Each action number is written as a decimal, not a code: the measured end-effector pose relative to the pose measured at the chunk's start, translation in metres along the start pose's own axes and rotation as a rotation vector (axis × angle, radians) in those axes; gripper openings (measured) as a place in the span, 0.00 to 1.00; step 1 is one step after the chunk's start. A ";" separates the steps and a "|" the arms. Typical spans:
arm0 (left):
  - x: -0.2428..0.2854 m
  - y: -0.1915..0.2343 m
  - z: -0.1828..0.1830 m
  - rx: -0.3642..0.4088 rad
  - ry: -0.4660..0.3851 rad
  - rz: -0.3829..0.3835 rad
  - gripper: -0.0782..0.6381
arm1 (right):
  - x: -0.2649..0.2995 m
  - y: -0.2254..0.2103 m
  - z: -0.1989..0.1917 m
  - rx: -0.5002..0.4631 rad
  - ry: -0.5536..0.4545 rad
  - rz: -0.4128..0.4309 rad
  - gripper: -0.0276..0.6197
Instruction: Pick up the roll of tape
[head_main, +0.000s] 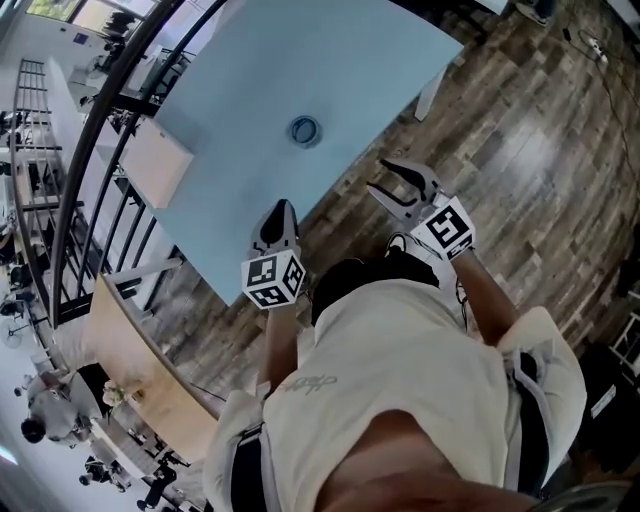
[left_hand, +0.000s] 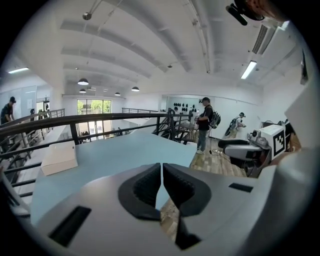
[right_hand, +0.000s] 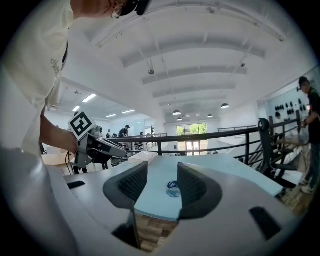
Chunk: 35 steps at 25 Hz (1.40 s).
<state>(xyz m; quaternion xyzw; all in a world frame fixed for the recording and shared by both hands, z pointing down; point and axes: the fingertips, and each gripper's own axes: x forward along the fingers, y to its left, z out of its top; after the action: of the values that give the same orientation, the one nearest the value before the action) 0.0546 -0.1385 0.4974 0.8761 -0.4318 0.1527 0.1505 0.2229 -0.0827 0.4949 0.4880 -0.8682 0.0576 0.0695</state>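
The roll of tape (head_main: 305, 130) is a small blue-grey ring lying flat near the middle of the light blue table (head_main: 330, 60). My right gripper (head_main: 377, 174) hangs open over the wooden floor, just off the table's near edge. Looking along its jaws, the tape (right_hand: 173, 188) shows far ahead in the gap of my right gripper (right_hand: 162, 175), with nothing between the pads. My left gripper (head_main: 283, 205) is over the table's near edge, to the left of the tape. In its own view my left gripper (left_hand: 161, 175) has its pads together and holds nothing.
A white box (head_main: 155, 160) lies on the table's left side. A black railing (head_main: 100, 130) runs beyond the table's far edge. Wooden floor (head_main: 520, 150) spreads to the right. People (left_hand: 205, 122) stand far off in the hall.
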 end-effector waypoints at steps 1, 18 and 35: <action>0.003 0.003 -0.003 -0.008 0.009 0.009 0.15 | 0.005 -0.001 -0.002 0.005 0.010 0.014 0.32; 0.075 0.094 0.039 0.035 -0.053 -0.021 0.15 | 0.130 -0.034 0.033 -0.102 0.102 0.046 0.32; 0.081 0.161 0.039 -0.102 -0.081 0.063 0.15 | 0.216 -0.034 0.031 -0.176 0.195 0.152 0.32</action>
<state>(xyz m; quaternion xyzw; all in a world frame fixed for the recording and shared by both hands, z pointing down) -0.0221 -0.3051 0.5151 0.8587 -0.4723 0.0995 0.1722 0.1386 -0.2867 0.5037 0.4050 -0.8934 0.0334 0.1915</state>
